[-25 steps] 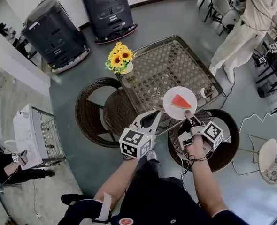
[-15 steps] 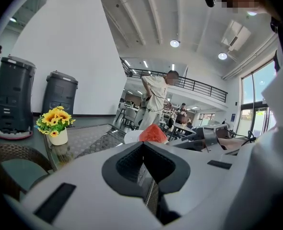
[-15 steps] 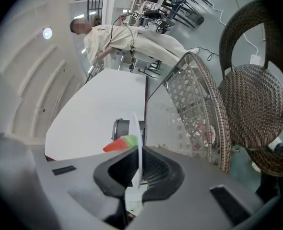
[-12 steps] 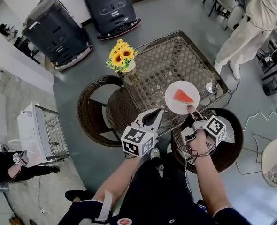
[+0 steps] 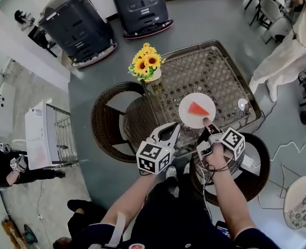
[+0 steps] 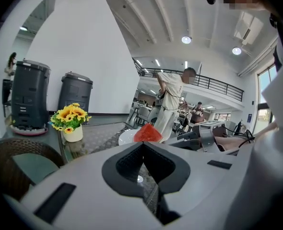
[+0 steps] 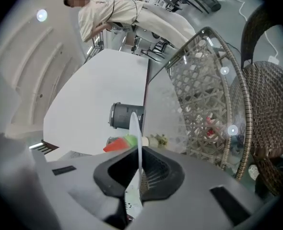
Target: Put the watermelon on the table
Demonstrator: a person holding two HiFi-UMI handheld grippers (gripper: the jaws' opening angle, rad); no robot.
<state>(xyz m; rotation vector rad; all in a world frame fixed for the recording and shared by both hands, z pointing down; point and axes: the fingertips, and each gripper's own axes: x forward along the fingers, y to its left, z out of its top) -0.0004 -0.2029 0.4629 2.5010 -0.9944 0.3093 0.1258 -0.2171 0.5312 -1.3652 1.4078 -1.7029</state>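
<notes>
Watermelon on a plate over the table's near side.
Plate is now farther over the table. Right gripper pinches its rim, edge-on in its own view; left gripper pressed together, empty.

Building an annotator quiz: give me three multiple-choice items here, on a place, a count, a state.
1. Where is the sunflower vase? A. table corner B. chair C. floor
2. How many watermelon slices on the plate? A. one B. two C. three
3. The right hand-held gripper is: A. open, empty B. shut on the plate's rim C. shut on the vase
Key: A, it stands at the tabletop's corner; A, one red wedge shows; B, the rim sits pinched between its jaws.
</notes>
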